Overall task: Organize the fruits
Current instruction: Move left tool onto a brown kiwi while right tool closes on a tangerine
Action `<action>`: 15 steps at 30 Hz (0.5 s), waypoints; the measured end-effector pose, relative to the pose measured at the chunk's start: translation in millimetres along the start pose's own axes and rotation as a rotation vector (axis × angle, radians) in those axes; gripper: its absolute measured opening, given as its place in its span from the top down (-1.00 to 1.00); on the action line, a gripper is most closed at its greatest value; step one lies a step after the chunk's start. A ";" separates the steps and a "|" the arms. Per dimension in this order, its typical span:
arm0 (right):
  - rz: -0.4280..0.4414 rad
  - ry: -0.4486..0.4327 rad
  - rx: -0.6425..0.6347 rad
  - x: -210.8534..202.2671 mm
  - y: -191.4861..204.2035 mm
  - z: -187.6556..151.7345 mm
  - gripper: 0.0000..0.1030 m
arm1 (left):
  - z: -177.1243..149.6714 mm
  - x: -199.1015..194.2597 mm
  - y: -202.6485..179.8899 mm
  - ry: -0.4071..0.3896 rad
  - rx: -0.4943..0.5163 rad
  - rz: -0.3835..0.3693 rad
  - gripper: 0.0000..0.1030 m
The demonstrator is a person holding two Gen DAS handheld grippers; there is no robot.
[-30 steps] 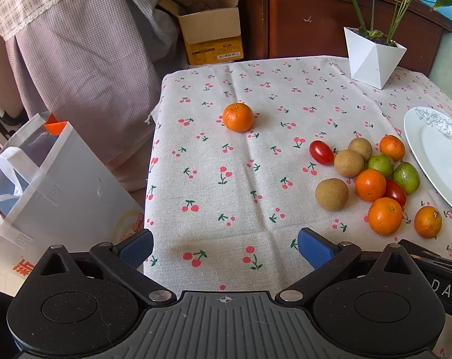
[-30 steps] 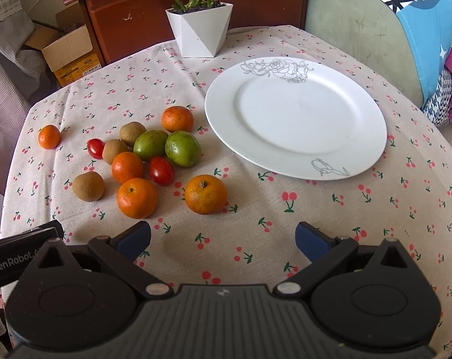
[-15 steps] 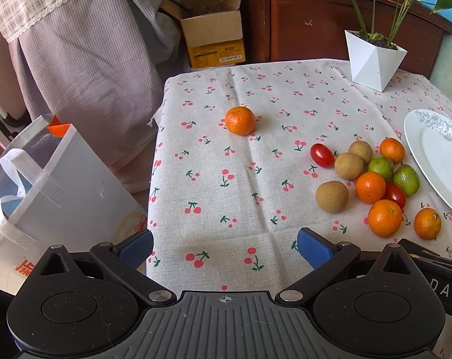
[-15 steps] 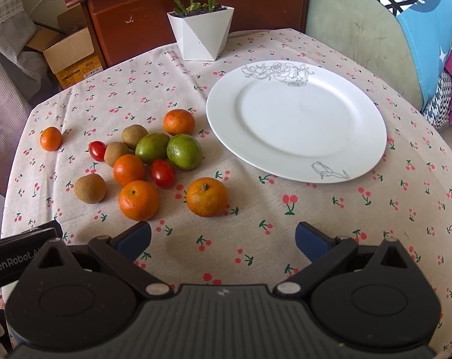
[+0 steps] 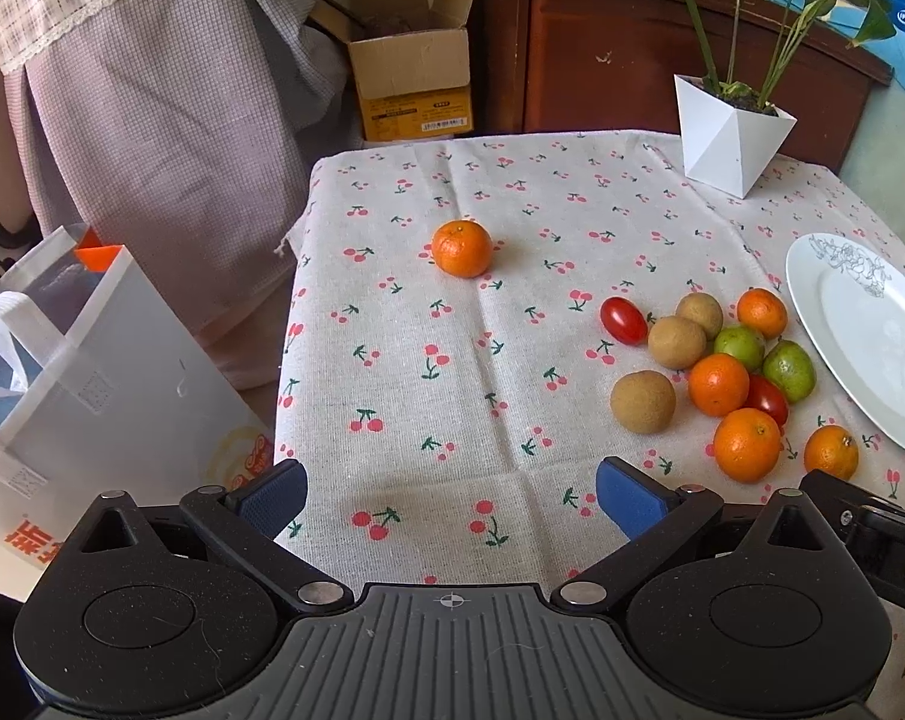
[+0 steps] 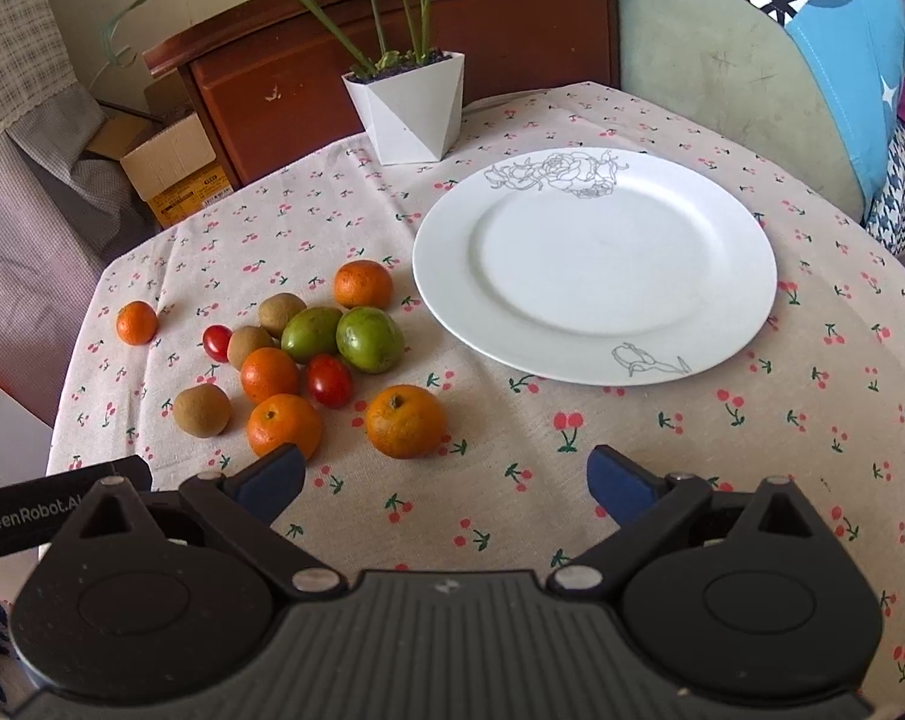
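Note:
A cluster of small fruits lies on the cherry-print tablecloth (image 6: 632, 450): several oranges, two green fruits (image 6: 369, 339), two cherry tomatoes (image 6: 328, 380) and brown kiwi-like fruits (image 6: 201, 409). The nearest orange (image 6: 405, 420) sits just ahead of my right gripper (image 6: 446, 477), which is open and empty. An empty white plate (image 6: 596, 264) lies right of the cluster. One orange (image 5: 462, 248) sits apart at the far left. My left gripper (image 5: 452, 489) is open and empty, above the cloth, left of the cluster (image 5: 719, 384).
A white geometric planter (image 6: 413, 108) stands at the table's far edge. A white shopping bag (image 5: 92, 384) stands on the floor left of the table. A cardboard box (image 5: 413, 78) and wooden cabinet (image 5: 632, 60) are behind. A cushioned chair (image 6: 752, 60) is at right.
Both grippers have crept forward and tilted slightly; the fruits and plate sit a little lower in both views. Both stay open. No fruit has moved.

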State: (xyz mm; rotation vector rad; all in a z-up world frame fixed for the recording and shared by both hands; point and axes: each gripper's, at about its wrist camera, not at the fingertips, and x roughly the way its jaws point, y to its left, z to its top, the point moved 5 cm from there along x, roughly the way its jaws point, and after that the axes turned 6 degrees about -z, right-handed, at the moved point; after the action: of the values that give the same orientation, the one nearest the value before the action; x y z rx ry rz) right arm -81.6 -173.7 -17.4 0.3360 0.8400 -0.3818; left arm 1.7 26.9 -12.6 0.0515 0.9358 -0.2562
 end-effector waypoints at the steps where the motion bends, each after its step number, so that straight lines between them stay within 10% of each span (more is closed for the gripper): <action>1: 0.011 -0.008 0.008 -1.0 -3.4 0.3 -0.83 | 0.5 -1.0 0.4 -0.008 -0.005 -0.006 -0.99; 15: 0.115 -0.067 0.044 1.9 -13.1 -2.0 -0.25 | 3.6 -0.7 -16.3 -0.072 0.009 -0.085 -0.93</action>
State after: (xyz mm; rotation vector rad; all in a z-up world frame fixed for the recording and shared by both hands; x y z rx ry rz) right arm -87.7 -184.8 -21.9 0.4084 0.7435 -0.3037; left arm 0.2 10.8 -8.8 0.0105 0.8660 -0.3388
